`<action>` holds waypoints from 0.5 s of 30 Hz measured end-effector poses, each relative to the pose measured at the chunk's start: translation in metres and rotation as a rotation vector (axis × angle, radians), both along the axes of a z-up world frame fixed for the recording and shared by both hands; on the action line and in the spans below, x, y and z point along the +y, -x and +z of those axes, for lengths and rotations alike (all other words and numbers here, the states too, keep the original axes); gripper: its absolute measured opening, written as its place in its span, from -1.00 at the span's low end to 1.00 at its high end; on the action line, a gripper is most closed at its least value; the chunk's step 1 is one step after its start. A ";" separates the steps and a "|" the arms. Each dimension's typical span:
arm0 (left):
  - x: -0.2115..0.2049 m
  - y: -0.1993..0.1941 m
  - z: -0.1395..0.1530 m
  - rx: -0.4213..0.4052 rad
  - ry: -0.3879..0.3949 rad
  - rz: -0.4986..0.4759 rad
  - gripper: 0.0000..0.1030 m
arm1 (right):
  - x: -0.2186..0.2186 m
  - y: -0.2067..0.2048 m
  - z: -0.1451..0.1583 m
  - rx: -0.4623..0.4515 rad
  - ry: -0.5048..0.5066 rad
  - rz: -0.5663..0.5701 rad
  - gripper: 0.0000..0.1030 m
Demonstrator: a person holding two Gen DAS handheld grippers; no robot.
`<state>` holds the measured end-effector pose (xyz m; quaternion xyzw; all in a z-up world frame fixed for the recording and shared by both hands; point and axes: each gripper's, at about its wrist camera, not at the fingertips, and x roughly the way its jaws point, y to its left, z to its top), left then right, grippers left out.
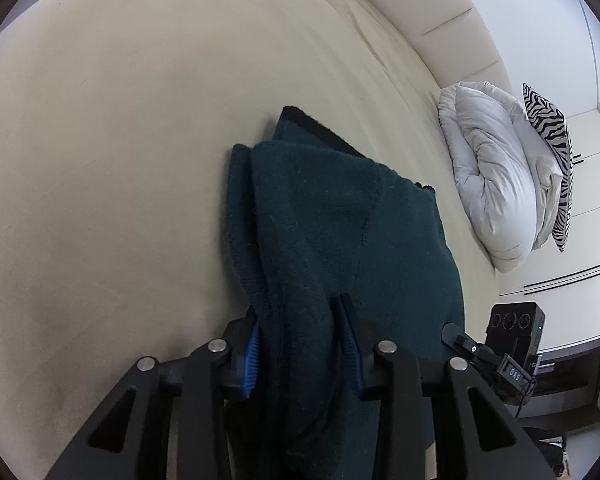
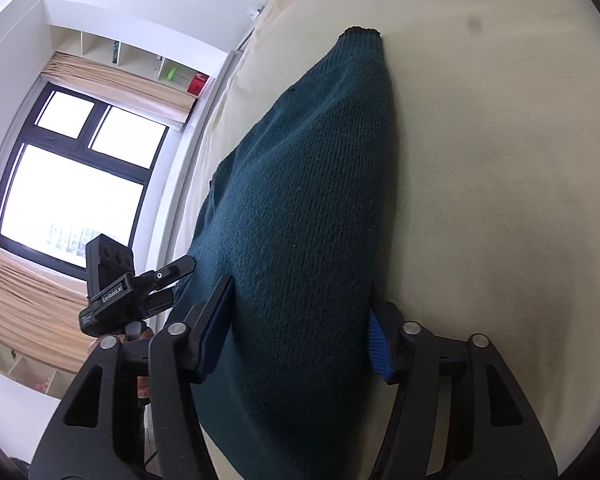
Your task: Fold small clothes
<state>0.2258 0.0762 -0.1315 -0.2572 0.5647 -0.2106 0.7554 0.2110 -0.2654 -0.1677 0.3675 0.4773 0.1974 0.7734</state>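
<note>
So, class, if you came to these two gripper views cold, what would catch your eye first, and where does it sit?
The dark green knitted sweater fills the middle of both views, lying on the cream bedsheet. The left gripper and the right gripper each have their blue-padded fingers on either side of its fabric. A zebra-striped pillow against white bedding stands out at the left view's right edge; a bright window lights the right view's left.

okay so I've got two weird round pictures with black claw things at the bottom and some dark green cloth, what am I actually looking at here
These are two handheld grippers, one in each of a person's hands, each with a wide-angle camera looking along its fingers. One picture is from the left gripper, the other from the right gripper. Both clamp the same dark green knitted garment, lifting one end while the far end rests on a cream bed sheet. A white duvet and a zebra-print pillow lie at the bed's head.
</note>
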 end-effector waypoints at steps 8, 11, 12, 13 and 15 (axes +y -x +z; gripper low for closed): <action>0.008 0.014 0.016 -0.020 0.013 0.004 -0.54 | 0.010 0.012 0.025 -0.041 0.101 -0.011 -0.22; 0.003 0.031 0.027 -0.033 0.022 -0.021 -0.55 | 0.011 0.024 0.037 -0.062 0.113 -0.007 -0.24; 0.003 0.038 0.030 -0.035 0.033 -0.027 -0.55 | 0.012 0.030 0.042 -0.067 0.116 -0.005 -0.25; 0.002 0.046 0.034 -0.042 0.044 -0.034 -0.55 | 0.011 0.037 0.047 -0.074 0.114 -0.002 -0.25; -0.001 0.065 0.044 -0.063 0.056 -0.054 -0.55 | 0.009 0.055 0.057 -0.086 0.102 0.003 -0.25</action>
